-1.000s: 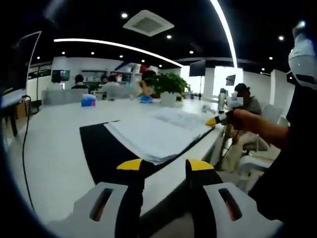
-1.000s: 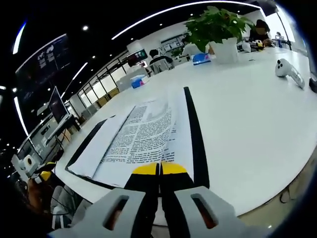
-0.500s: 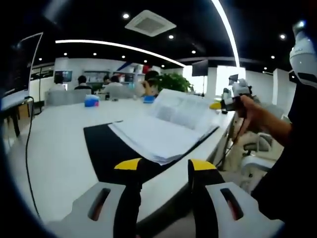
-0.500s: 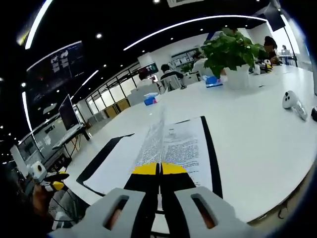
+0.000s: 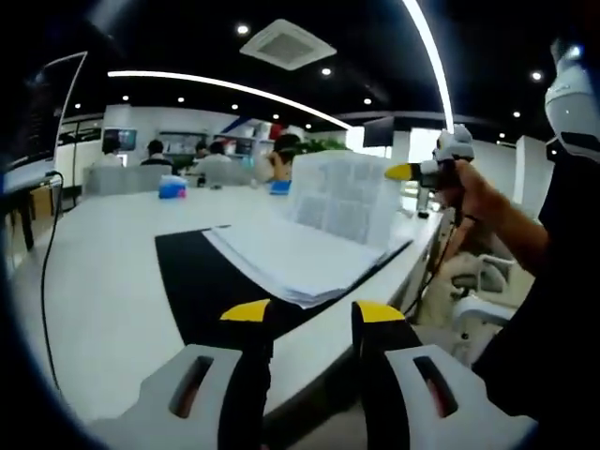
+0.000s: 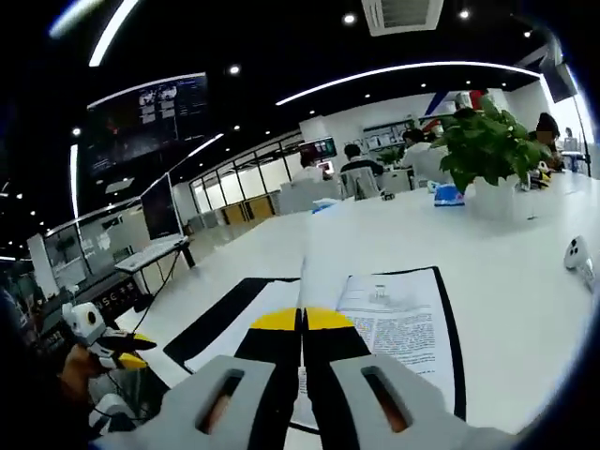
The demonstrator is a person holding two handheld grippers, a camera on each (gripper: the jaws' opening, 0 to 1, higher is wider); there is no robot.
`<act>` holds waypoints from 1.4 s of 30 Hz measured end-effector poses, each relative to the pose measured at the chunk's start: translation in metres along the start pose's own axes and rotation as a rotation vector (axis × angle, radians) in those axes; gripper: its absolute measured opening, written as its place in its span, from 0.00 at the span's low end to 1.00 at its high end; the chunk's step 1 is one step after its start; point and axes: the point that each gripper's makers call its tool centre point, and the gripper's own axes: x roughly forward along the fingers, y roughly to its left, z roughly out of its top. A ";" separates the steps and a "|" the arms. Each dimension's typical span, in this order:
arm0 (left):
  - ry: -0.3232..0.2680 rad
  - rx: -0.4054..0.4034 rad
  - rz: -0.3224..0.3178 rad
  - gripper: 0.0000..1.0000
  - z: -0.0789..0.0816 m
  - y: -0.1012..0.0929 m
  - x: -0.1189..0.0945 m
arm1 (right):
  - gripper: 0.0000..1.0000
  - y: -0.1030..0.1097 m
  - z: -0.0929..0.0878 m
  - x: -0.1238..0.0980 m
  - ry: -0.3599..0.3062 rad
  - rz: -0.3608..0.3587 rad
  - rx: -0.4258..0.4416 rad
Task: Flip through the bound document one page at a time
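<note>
The bound document (image 5: 281, 255) lies open on a black mat (image 5: 187, 277) on the white table. One printed page (image 5: 342, 195) stands nearly upright above it, pinched at its edge by my right gripper (image 5: 405, 172), held in a person's hand. In the right gripper view the right gripper (image 6: 302, 319) is shut, with the page's thin edge (image 6: 302, 277) running up from between the tips; a printed page (image 6: 398, 314) lies flat to the right of it. My left gripper (image 5: 312, 313) hovers open at the near table edge, holding nothing, and it appears again as the left gripper (image 6: 117, 349).
A potted plant (image 6: 487, 150) and a white handheld device (image 6: 577, 253) stand on the table beyond the document. A blue box (image 5: 168, 189) sits farther back. People sit at distant tables. An office chair (image 5: 478, 281) stands off the table's edge.
The right gripper has lifted the pinched page from nearly flat to upright over the document. The left gripper has stayed put, open.
</note>
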 end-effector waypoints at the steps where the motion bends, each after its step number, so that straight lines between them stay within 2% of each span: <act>1: 0.001 0.000 -0.003 0.37 0.000 0.000 0.000 | 0.02 0.006 0.001 0.003 -0.001 0.013 -0.008; 7: -0.010 -0.024 0.001 0.35 0.005 0.004 -0.006 | 0.02 0.043 0.003 0.021 -0.001 0.089 -0.039; 10: -0.008 -0.015 0.004 0.36 0.006 0.008 -0.011 | 0.02 0.061 -0.003 0.033 0.011 0.112 -0.075; 14: 0.003 -0.029 0.035 0.40 0.003 0.018 -0.015 | 0.02 0.079 -0.012 0.046 0.034 0.155 -0.125; 18: 0.014 -0.034 0.044 0.40 0.000 0.023 -0.017 | 0.02 0.092 -0.026 0.057 0.064 0.195 -0.143; 28: -0.018 -0.054 0.073 0.41 0.002 0.036 -0.021 | 0.02 0.121 -0.072 0.077 0.174 0.339 -0.026; 32: -0.024 -0.073 0.056 0.40 0.002 0.036 -0.020 | 0.02 0.124 -0.085 0.082 0.200 0.346 -0.017; 42: -0.004 -0.051 0.049 0.40 0.000 0.035 -0.015 | 0.02 0.128 -0.109 0.089 0.243 0.363 0.039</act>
